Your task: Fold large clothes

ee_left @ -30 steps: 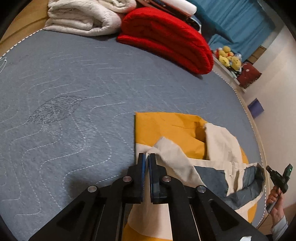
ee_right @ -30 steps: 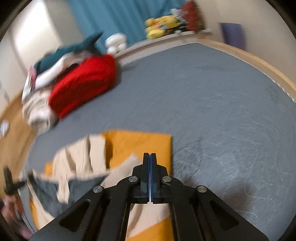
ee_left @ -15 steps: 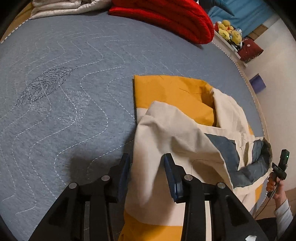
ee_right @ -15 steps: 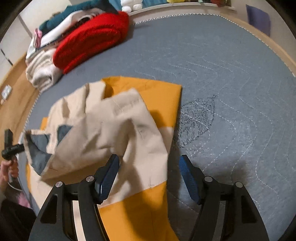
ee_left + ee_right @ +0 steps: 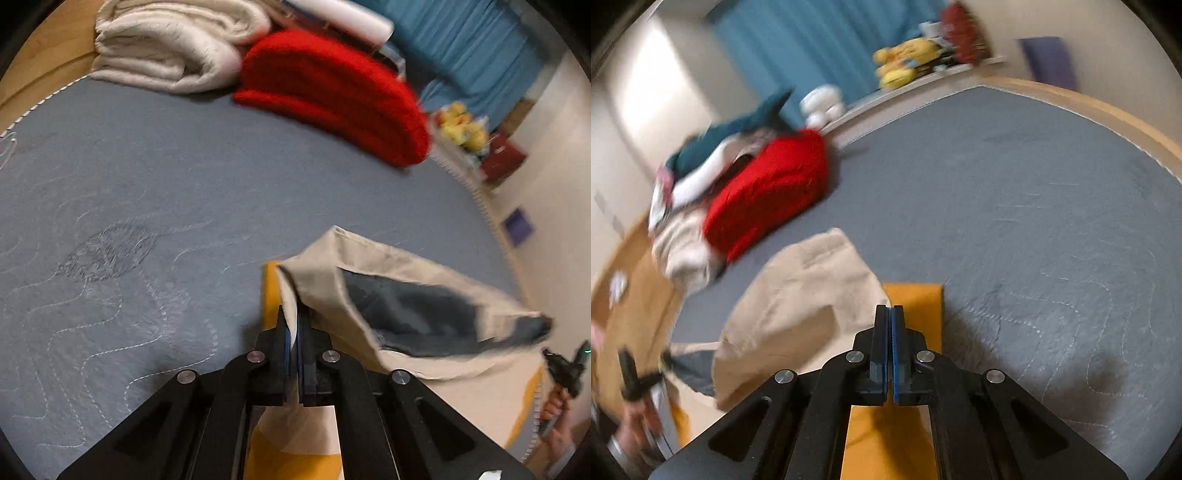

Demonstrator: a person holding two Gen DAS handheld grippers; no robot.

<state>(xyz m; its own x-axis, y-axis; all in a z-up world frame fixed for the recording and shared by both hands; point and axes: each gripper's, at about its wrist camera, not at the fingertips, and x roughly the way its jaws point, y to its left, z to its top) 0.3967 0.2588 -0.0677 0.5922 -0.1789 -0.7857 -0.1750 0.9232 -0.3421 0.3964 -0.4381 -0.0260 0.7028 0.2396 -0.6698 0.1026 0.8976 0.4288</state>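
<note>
Pinching a cream edge of the jacket (image 5: 369, 280) between closed jaws, the left gripper (image 5: 293, 332) lifts that flap off the grey quilted bed cover (image 5: 147, 192), showing its dark lining. The garment, cream and mustard, lies on the near part of the bed cover, well apart from the red blanket (image 5: 332, 92) and the cream blanket (image 5: 166, 48) at the far edge. The right gripper (image 5: 889, 325) has its jaws pressed together over the mustard part; whether cloth is caught between them I cannot tell.
</note>
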